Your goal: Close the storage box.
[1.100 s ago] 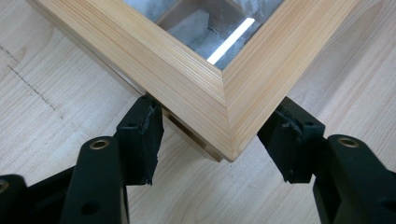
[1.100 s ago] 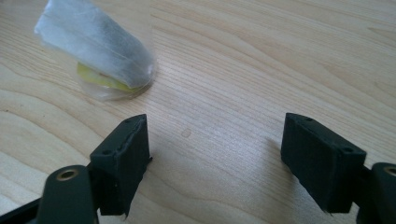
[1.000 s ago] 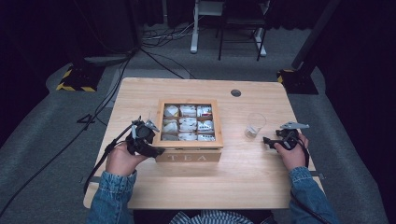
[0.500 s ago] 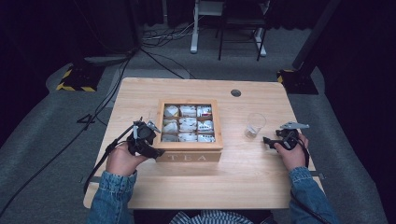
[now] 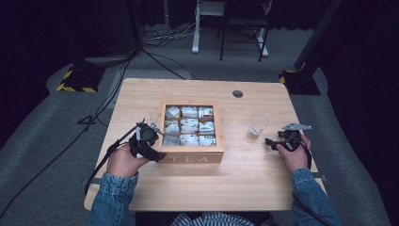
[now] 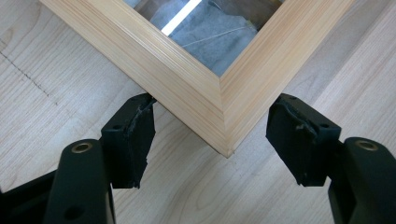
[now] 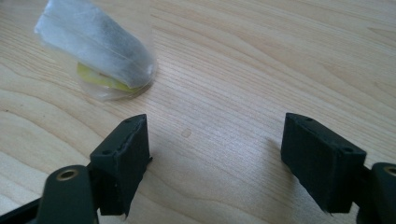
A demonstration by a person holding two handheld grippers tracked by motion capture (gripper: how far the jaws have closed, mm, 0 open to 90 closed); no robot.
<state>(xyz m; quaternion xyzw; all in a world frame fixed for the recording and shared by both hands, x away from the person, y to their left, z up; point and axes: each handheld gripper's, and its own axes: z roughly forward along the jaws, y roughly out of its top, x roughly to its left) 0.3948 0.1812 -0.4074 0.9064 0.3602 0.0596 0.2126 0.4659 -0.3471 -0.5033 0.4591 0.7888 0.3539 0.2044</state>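
The tea box (image 5: 190,129) sat mid-desk (image 5: 141,197), its near-left corner (image 6: 223,116) between the released left tool (image 6: 215,140). The right tool (image 7: 215,154), also released, hovered near a glass (image 5: 257,126). The box was stiff wood, probably heavyish; best gripped by its wall.

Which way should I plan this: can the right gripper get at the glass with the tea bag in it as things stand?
Probably yes. The right gripper rests on the table with its jaws wide open, just beside the glass. Bare wood lies between them, and the tea box sits off to the other side.
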